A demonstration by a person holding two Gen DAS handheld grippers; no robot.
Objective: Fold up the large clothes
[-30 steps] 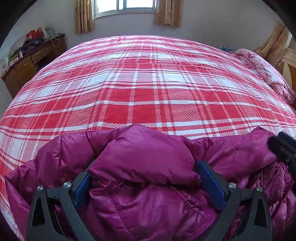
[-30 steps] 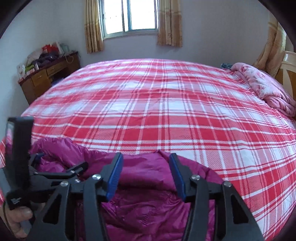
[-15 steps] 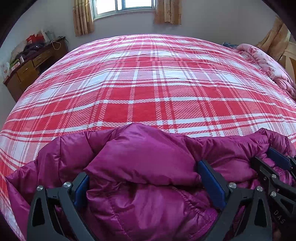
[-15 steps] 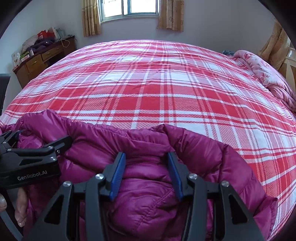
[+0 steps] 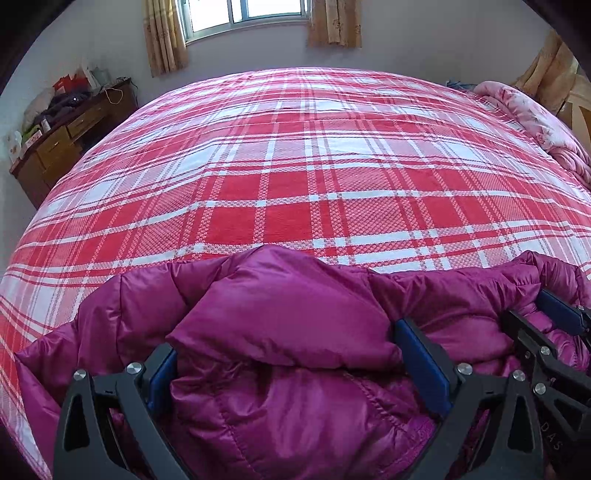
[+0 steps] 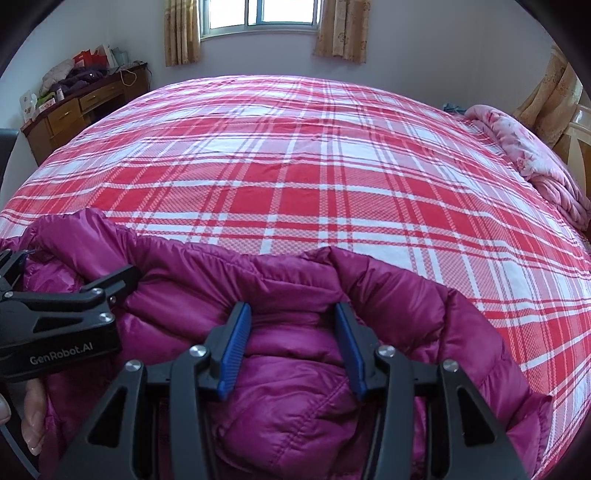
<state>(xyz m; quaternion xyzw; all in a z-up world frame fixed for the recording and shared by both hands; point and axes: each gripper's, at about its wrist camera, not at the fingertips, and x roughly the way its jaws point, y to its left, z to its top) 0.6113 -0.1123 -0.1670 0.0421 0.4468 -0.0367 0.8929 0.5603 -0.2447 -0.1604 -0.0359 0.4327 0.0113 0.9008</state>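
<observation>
Red-and-white plaid bedcover (image 5: 295, 177) spans the whole work surface. Nearest the cameras, a magenta quilted puffer jacket (image 5: 280, 332) lies bunched at the cover's near edge. Left gripper (image 5: 288, 354) stands wide, its blue pads pressed against a thick fold of the jacket. Right gripper (image 6: 291, 343), narrower, clamps another padded fold. Further off, a pink floral quilt (image 6: 524, 155) lies at the right edge. Beyond, a brown wooden desk (image 6: 77, 107) stands under a curtained window (image 6: 258, 14).

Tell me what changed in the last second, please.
The right gripper came down with its fold of the purple jacket onto the plaid bed, beside the left gripper. Both grips on the jacket stayed unchanged; nothing was released.
</observation>
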